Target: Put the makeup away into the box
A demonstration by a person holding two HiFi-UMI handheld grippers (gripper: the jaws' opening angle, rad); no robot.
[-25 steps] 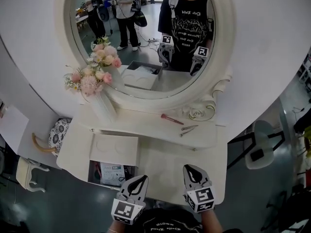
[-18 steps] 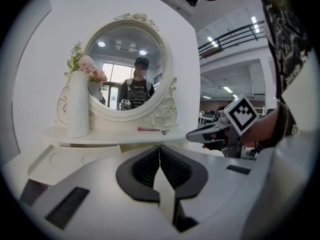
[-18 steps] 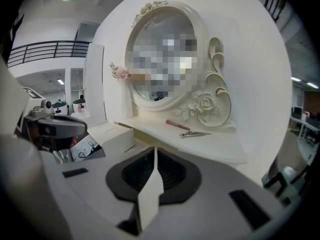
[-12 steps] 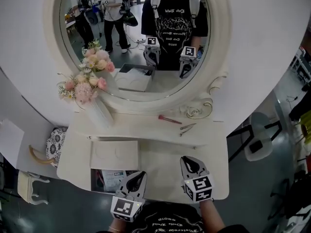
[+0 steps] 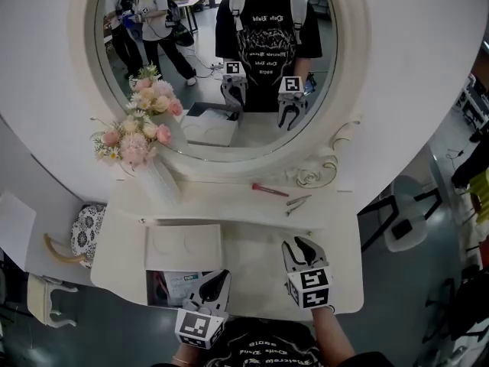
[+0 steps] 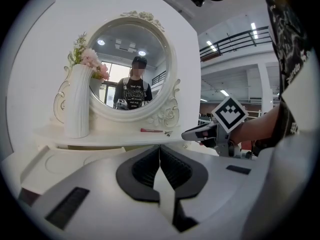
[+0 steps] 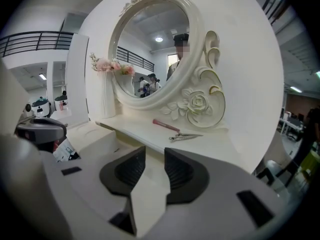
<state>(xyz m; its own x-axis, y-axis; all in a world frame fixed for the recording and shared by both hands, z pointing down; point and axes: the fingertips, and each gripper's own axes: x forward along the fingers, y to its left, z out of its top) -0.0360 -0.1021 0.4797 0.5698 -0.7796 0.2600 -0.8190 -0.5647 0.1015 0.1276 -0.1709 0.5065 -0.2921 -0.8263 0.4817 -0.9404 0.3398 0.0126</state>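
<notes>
A pink makeup pencil (image 5: 270, 189) (image 7: 166, 125) (image 6: 151, 130) lies on the vanity's raised shelf under the round mirror. A metal clip (image 5: 297, 202) (image 7: 185, 136) lies just right of it. The box is an open compartment at the table's front left with its white lid (image 5: 183, 247) flipped up. My left gripper (image 5: 221, 277) (image 6: 159, 151) hovers at the compartment's right edge, shut and empty. My right gripper (image 5: 300, 242) (image 7: 155, 153) is over the tabletop short of the shelf. Its jaws have just been opening and stand open with nothing between them.
A white vase of pink flowers (image 5: 157, 170) stands at the shelf's left end. The compartment holds a printed packet (image 5: 179, 284). The mirror (image 5: 221, 60) reflects people and both grippers. A patterned chair (image 5: 84, 232) is to the left and a white stool (image 5: 409, 232) to the right.
The right gripper's jaws went from shut to open, empty. Both grippers edged forward over the table toward the shelf. The pencil and clip have not moved.
</notes>
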